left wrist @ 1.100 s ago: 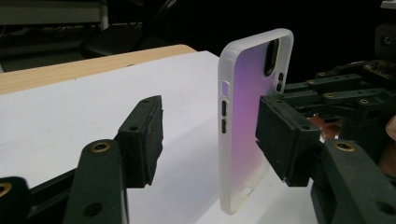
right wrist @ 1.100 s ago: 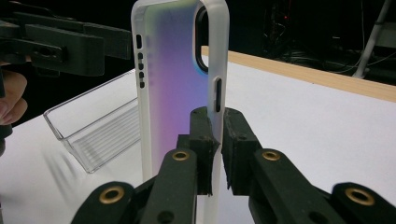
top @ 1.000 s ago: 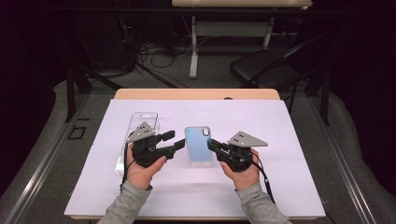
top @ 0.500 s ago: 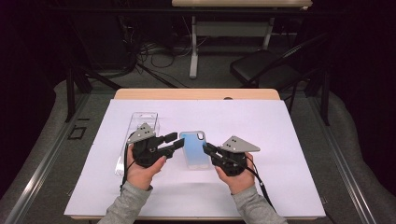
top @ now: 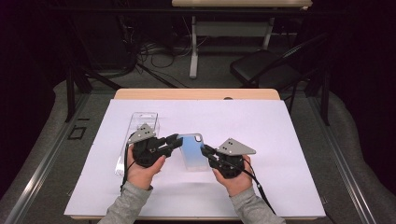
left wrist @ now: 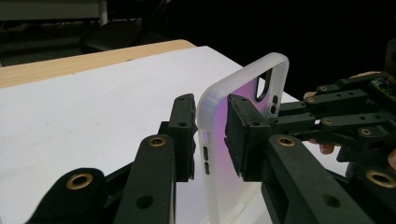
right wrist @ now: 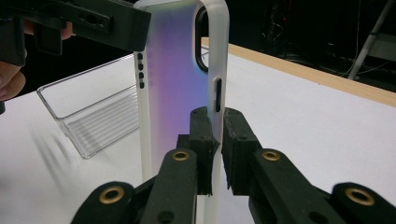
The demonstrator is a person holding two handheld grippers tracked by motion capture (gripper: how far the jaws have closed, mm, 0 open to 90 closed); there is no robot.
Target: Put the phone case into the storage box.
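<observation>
A translucent phone case (top: 191,151) with a blue-violet sheen is held between both grippers over the white sheet. My right gripper (top: 204,150) is shut on its right rim; in the right gripper view the pads (right wrist: 236,140) pinch the rim by the side slot, on the case (right wrist: 173,70). My left gripper (top: 176,140) has just been closing its jaws on the opposite rim near the camera-hole end. In the left gripper view the case (left wrist: 212,154) sits between its pads (left wrist: 243,135), which lie against it. The right gripper (left wrist: 299,116) shows beyond.
A clear plastic tray (top: 140,123) lies on the white sheet (top: 289,140) left of my left hand, also in the right gripper view as the tray (right wrist: 88,112). The table's wooden far edge (top: 196,93) runs behind. A black chair and cables stand on the floor beyond.
The left gripper's jaws, wide apart beside the case, have moved in and narrowed onto its left rim. The right hand shifted slightly left with the case in its grip.
</observation>
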